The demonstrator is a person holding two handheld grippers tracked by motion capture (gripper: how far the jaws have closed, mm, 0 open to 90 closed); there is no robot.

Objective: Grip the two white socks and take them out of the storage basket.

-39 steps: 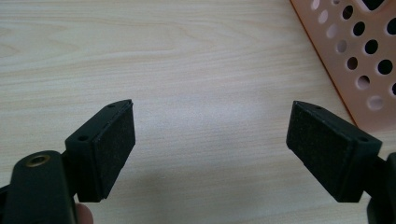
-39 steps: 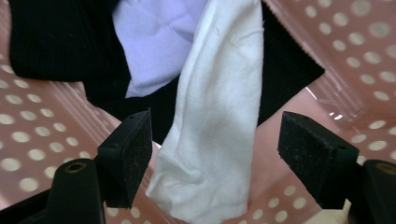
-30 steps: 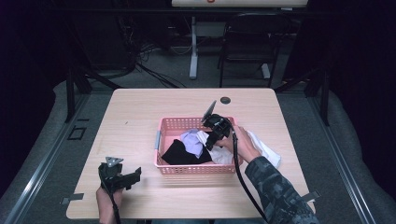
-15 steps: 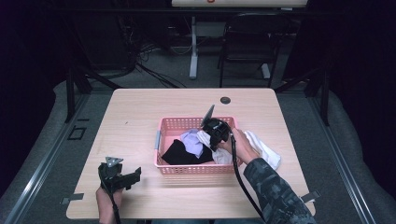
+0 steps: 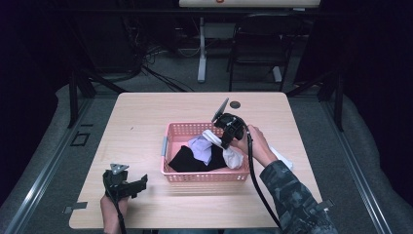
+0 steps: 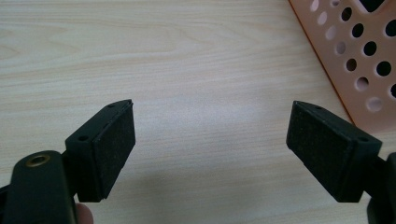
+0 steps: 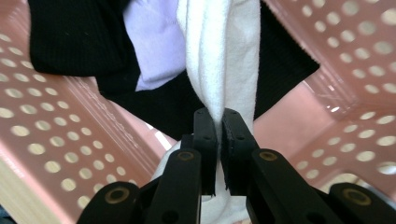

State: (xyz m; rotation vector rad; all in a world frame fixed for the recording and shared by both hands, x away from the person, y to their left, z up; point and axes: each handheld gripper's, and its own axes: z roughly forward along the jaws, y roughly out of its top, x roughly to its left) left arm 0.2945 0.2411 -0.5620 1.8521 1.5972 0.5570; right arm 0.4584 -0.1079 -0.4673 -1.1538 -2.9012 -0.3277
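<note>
The high view looks forward and down over the whole table. Each gripper view sits close behind its jaws; all three share the pink basket.

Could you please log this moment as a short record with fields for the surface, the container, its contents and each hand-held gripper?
surface: light wooden table
container: pink perforated plastic basket, mid-table
contents: black knit garment, pale lilac cloth, white terry cloth
right hand-held gripper: over the basket, jaws shut on the white terry cloth
left hand-held gripper: jaws open, nothing between them, above bare table beside the basket's near left corner
</note>
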